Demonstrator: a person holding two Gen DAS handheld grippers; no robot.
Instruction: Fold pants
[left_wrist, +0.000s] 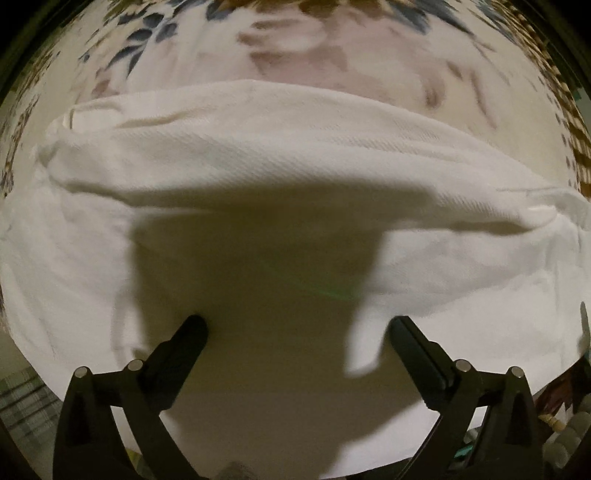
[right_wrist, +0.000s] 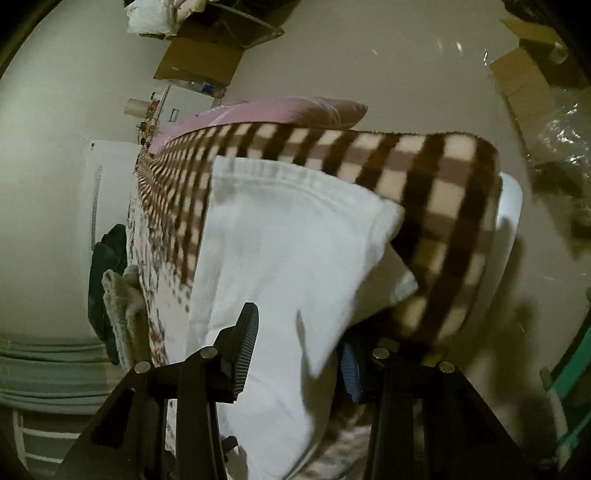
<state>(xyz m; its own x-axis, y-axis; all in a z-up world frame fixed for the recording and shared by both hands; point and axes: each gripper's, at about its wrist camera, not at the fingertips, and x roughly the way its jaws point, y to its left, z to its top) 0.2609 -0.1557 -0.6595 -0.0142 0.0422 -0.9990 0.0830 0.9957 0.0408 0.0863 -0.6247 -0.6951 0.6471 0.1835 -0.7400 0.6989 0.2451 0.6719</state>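
Note:
White pants (left_wrist: 280, 173) lie folded on a floral bed cover (left_wrist: 332, 55). My left gripper (left_wrist: 297, 328) is open just above them, its shadow on the cloth, holding nothing. In the right wrist view the white pants (right_wrist: 288, 236) lie between my fingers with their hemmed edge toward a brown checked blanket (right_wrist: 436, 192). My right gripper (right_wrist: 299, 339) has its jaws apart around the cloth; the right fingertip (right_wrist: 351, 363) is partly hidden behind the fabric, and whether it grips I cannot tell.
A pink pillow (right_wrist: 280, 110) lies beyond the checked blanket. Cardboard boxes (right_wrist: 199, 59) sit on the floor at the top and at the upper right (right_wrist: 524, 70). Dark and beige clothes (right_wrist: 110, 273) hang at the bed's left side.

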